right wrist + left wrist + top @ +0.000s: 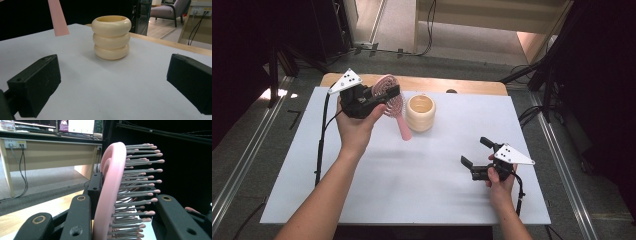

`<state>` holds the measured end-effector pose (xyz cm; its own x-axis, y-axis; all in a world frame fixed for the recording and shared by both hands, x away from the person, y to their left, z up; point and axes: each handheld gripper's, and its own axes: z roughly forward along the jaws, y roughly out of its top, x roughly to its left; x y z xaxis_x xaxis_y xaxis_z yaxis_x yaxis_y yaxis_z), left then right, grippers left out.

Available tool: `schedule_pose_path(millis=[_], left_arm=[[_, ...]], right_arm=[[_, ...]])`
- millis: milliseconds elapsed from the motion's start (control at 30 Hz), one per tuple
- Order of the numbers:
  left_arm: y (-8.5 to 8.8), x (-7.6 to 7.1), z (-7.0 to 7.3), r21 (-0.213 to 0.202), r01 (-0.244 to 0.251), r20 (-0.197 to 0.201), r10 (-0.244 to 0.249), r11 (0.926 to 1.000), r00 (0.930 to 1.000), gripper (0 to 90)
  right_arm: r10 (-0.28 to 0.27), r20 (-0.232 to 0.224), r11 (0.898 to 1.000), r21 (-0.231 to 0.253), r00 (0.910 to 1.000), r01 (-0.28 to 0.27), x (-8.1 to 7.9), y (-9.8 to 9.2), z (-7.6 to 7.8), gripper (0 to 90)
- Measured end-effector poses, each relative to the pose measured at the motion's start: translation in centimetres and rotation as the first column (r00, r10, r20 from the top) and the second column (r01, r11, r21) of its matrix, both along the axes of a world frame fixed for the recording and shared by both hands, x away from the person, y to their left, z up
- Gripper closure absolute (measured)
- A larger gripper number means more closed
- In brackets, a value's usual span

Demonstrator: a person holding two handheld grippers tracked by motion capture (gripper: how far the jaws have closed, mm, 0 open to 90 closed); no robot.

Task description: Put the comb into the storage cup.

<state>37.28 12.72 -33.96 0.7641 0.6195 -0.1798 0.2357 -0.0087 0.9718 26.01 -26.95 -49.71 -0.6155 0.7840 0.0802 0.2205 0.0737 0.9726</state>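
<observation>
The left gripper (pixel 384 95) is at the far left part of the table (pixel 377 195), and it is lifted above the white surface by the person's left hand (pixel 354 127). Its jaws are pressed on the head of a pink hairbrush (pixel 393 102); in the left gripper view one jaw lies against the smooth pink back of the hairbrush (pixel 110 192) and the other jaw is on the side of the bristles, which have small pink tips. The brush head stands nearly upright between the jaws. In the high view the handle of the brush points down and toward the person, and it ends just beside a cream cup (pixel 420 113) with a ribbed wall like three stacked rings. I cannot tell if the handle tip touches the table or the cup. The cup stands upright on the white surface, near the far middle of the table, and it looks empty inside. The right gripper (pixel 474 152) is at the near right part of the table, well apart from the cup, in the person's right hand (pixel 501 182). Its jaws are spread wide with nothing between them. In the right gripper view they point toward the cream cup (pixel 111 37), and the pink handle hangs at the upper left.
</observation>
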Motion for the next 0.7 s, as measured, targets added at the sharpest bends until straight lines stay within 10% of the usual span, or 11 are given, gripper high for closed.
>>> schedule_pose_path(millis=[700], left_arm=[[-0.4, 1.8, 1.6, -0.024, -0.007, 0.024, 0.008, 0.9997, 0.9997, 64.6]], right_arm=[[-0.037, -0.007, 0.999, -0.024, 0.9993, 0.036, -1.2, -1.9, -0.9, 0.0]])
